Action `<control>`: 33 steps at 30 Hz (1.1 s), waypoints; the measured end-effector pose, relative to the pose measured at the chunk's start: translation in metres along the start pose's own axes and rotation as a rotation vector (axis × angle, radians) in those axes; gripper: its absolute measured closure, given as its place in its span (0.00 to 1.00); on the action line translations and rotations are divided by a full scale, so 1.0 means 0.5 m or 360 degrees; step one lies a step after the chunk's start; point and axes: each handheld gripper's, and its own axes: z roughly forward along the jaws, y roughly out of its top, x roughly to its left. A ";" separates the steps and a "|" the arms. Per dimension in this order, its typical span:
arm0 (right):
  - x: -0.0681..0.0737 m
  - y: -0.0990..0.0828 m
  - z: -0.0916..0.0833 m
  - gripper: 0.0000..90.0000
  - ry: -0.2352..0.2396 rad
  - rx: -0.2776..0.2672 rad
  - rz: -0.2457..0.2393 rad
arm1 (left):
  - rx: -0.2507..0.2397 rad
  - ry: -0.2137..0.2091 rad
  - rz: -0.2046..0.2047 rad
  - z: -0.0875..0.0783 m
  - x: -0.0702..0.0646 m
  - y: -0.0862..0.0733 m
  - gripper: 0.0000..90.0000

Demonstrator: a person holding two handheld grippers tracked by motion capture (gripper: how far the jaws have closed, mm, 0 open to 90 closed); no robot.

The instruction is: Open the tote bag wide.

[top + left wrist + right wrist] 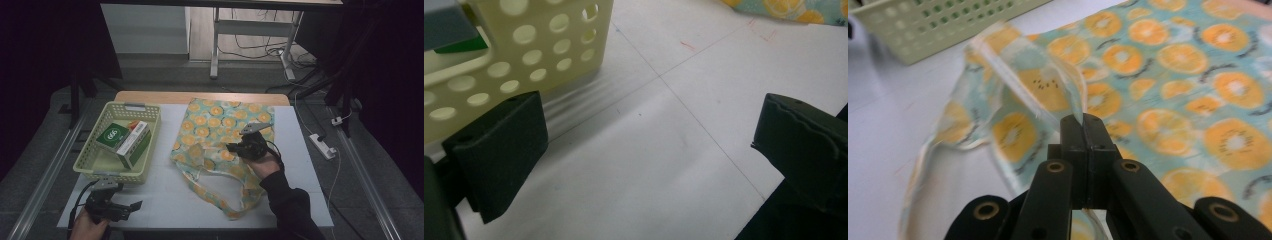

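Note:
A fabric tote bag [220,150] printed with orange slices on pale blue lies flat on the white table top. My right gripper [234,148] is over the bag's middle, shut on the bag's upper edge. In the right gripper view the bag [1168,65] spreads out behind the gripper [1083,122], whose jaws pinch a lifted fold of the cloth. My left gripper [136,205] rests low at the table's front left, pointing right and open. In the left gripper view its jaws [644,150] stand wide apart over bare table.
A pale green perforated basket [100,165] stands at the left and holds a green and white box [125,140]. Its wall [549,55] is close to my left gripper. A wooden strip [150,96] runs along the table's far edge. Cables and a power strip [322,145] lie on the floor at the right.

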 end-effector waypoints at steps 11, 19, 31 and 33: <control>-0.057 0.016 0.025 0.99 -0.0084 -0.0003 0.0035 | 0.0009 0.0001 -0.0008 0.001 0.001 0.000 0.01; -0.089 0.022 0.037 0.99 -0.0110 -0.0002 0.0067 | 0.0008 0.0002 -0.0026 0.001 0.003 0.000 0.01; -0.146 0.014 0.068 0.99 -0.0175 0.0023 0.0102 | 0.0003 -0.0001 -0.0043 0.001 0.005 0.000 0.01; -0.156 0.012 0.075 0.99 -0.0180 0.0033 0.0116 | 0.0006 -0.0002 -0.0043 0.001 0.006 0.000 0.01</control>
